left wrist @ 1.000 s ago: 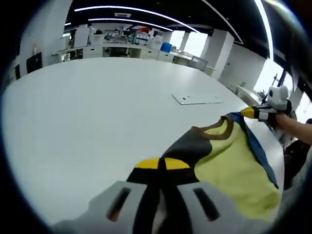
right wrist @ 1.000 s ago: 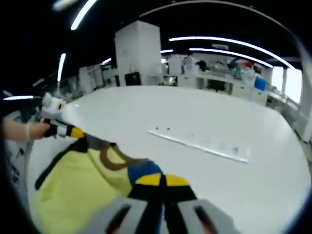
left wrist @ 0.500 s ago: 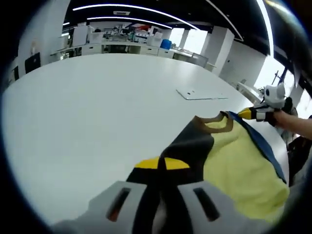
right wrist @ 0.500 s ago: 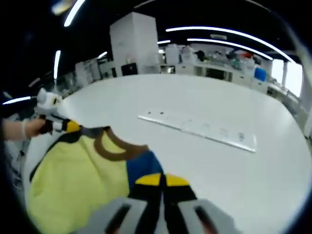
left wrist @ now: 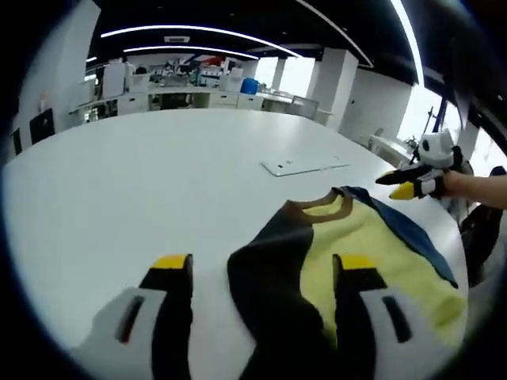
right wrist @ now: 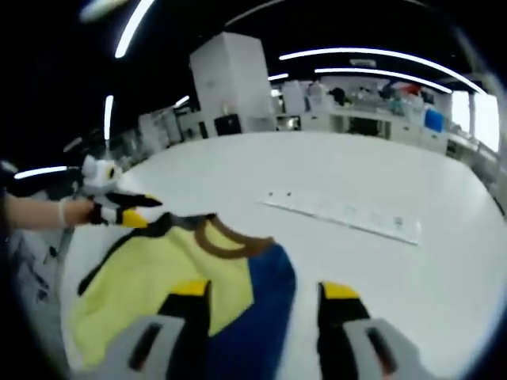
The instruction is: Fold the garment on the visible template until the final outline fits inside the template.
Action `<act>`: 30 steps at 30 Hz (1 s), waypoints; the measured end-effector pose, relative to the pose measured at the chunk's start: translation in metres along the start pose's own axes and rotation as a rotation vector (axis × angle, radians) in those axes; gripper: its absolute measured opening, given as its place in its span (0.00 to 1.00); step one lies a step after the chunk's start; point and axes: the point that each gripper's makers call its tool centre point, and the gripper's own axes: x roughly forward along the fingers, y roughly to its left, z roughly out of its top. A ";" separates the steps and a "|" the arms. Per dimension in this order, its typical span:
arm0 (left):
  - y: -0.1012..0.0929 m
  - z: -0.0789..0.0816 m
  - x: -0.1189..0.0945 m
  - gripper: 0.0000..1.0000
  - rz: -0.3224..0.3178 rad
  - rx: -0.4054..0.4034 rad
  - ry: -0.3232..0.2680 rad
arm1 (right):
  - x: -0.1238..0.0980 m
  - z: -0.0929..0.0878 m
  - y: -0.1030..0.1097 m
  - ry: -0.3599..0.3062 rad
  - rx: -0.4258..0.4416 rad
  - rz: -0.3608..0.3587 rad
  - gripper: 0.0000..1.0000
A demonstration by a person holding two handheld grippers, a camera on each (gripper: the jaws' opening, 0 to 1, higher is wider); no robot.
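One garment (left wrist: pixel 348 253) on tabletop (left wrist: pixel 142 174) (yellow body, one black sleeve, one blue sleeve, brown collar). One flat template (left wrist: pixel 305 165) beyond it. Two tools: left tool (left wrist: pixel 265 273), right tool (right wrist: pixel 265 297), each with two yellow-tipped jaws, spread apart. One person's hand (right wrist: pixel 67 212) on left tool.

Ahead of your jaws, a broad white table (left wrist: pixel 142 182) stretches toward a lab backdrop of white counters and cabinets (left wrist: pixel 198 95). A tall white cabinet block (right wrist: pixel 230 87) rises beyond your right gripper, while long ceiling light strips (left wrist: pixel 198 32) arc overhead and bright windows (left wrist: pixel 416 119) glow off to the right.
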 end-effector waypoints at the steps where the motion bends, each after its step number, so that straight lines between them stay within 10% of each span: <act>1: -0.002 0.001 -0.002 0.88 -0.006 0.000 -0.003 | 0.000 0.000 0.001 0.000 -0.011 0.008 0.67; 9: -0.029 0.007 -0.038 0.99 -0.073 0.045 -0.011 | -0.033 -0.011 0.034 0.030 -0.127 0.034 0.99; 30: -0.074 -0.001 -0.121 0.98 -0.108 0.068 -0.035 | -0.122 -0.038 0.098 0.065 -0.273 -0.005 0.93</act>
